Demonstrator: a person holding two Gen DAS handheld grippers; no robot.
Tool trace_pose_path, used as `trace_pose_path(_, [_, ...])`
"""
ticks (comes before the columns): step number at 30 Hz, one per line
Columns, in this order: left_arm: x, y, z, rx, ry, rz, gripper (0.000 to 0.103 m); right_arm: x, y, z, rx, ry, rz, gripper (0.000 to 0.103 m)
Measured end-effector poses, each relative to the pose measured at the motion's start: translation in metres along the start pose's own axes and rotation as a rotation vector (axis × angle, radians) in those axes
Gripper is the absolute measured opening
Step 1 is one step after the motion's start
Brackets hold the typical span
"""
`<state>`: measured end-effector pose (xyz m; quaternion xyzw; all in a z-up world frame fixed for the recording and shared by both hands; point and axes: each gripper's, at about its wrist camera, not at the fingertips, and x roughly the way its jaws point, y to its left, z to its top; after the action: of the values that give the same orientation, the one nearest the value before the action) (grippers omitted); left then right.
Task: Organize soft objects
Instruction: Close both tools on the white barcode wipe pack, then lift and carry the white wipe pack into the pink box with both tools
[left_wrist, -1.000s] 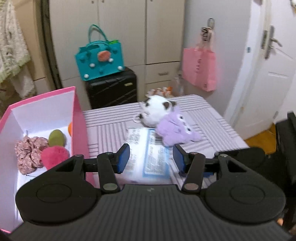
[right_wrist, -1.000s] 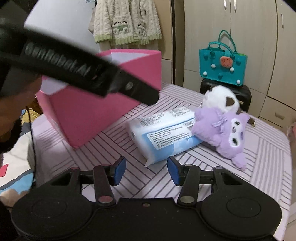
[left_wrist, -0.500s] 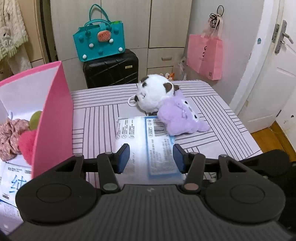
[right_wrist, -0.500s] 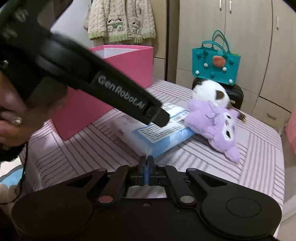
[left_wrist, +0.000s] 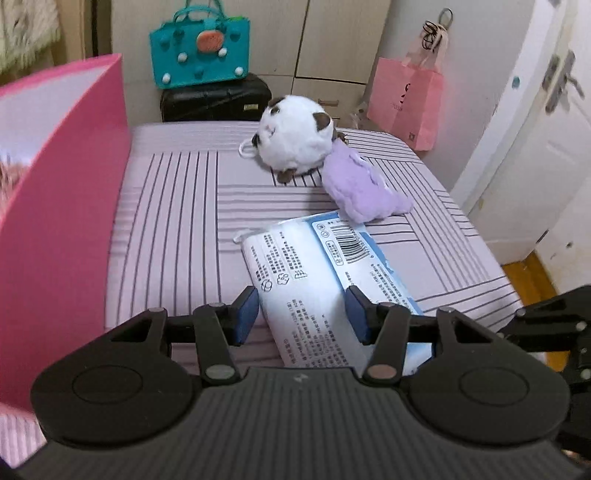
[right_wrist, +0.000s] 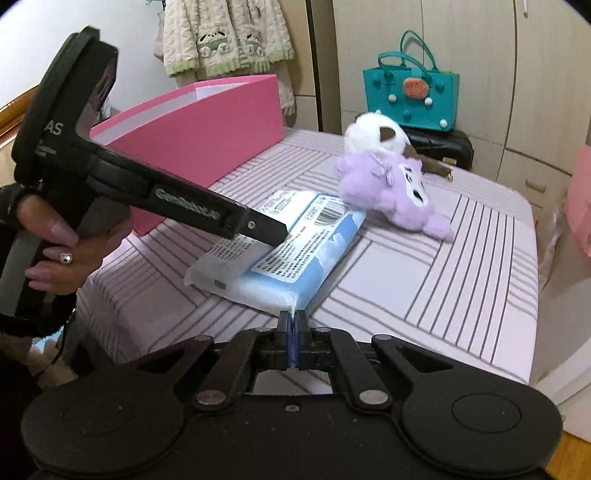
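Observation:
A blue-and-white soft pack (left_wrist: 314, 273) (right_wrist: 295, 251) lies on the striped table (left_wrist: 173, 206). My left gripper (left_wrist: 301, 314) is open, its jaws on either side of the pack's near end; it also shows in the right wrist view (right_wrist: 273, 230) over the pack. My right gripper (right_wrist: 292, 328) is shut, with nothing visibly between its jaws, close to the pack's near corner. A purple plush (left_wrist: 364, 194) (right_wrist: 391, 190) and a white plush (left_wrist: 295, 138) (right_wrist: 373, 134) lie beyond the pack. A pink box (left_wrist: 62, 184) (right_wrist: 199, 136) stands at the left.
A teal bag (left_wrist: 199, 50) sits on a black suitcase (left_wrist: 218, 99) behind the table. A pink paper bag (left_wrist: 406, 99) hangs at the right near a white door (left_wrist: 535, 147). The table's right edge drops to a wooden floor (left_wrist: 524, 273).
My left gripper moved forward and down until its open jaws straddle the pack. My right gripper shut about half a second ago and stays shut near the pack's corner.

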<state>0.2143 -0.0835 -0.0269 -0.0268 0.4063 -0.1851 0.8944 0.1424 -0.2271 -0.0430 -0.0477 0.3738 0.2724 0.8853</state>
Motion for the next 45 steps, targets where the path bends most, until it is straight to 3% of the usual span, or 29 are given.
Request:
trace_pose_path(2, [-0.001, -0.001, -0.003, 0.001, 0.002, 0.004, 0.052, 0.001, -0.003, -0.001, 0.017, 0.009, 0.026, 0.010])
trace_pose_path(5, [-0.003, -0.002, -0.004, 0.005, 0.002, 0.019, 0.053, -0.003, -0.007, 0.000, 0.034, 0.003, 0.079, 0.012])
trace_pose_path(7, [-0.005, 0.002, -0.005, -0.021, 0.010, 0.007, 0.053, -0.006, -0.013, 0.002, 0.077, -0.004, 0.110, 0.026])
trace_pose_path(10, [-0.004, 0.014, -0.005, -0.116, 0.027, -0.039, 0.051, -0.006, -0.026, 0.006, 0.159, -0.016, 0.139, 0.034])
trace_pose_path(22, [-0.004, 0.008, -0.007, -0.094, 0.014, -0.007, 0.051, 0.025, -0.042, 0.019, 0.267, -0.052, 0.106, 0.039])
trace_pose_path(24, [-0.004, 0.010, -0.008, -0.106, 0.009, -0.021, 0.048, 0.028, -0.042, 0.019, 0.280, -0.046, 0.110, 0.039])
trace_pose_path(25, [-0.004, 0.013, -0.009, -0.129, 0.009, -0.045, 0.036, 0.029, -0.042, 0.018, 0.290, -0.045, 0.119, 0.039])
trace_pose_path(28, [-0.004, 0.020, -0.012, -0.195, -0.003, -0.078, 0.031, 0.032, -0.045, 0.014, 0.332, -0.048, 0.190, 0.042])
trace_pose_path(33, [-0.003, 0.021, -0.014, -0.192, -0.018, -0.086, 0.032, 0.032, -0.049, 0.010, 0.371, -0.065, 0.181, 0.033])
trace_pose_path(39, [-0.002, 0.019, -0.010, -0.164, -0.003, -0.085, 0.033, 0.032, -0.043, 0.012, 0.395, -0.066, 0.118, 0.031])
trace_pose_path(45, [-0.001, 0.018, -0.014, -0.133, -0.027, -0.101, 0.033, 0.032, -0.020, 0.007, 0.442, -0.125, 0.006, 0.036])
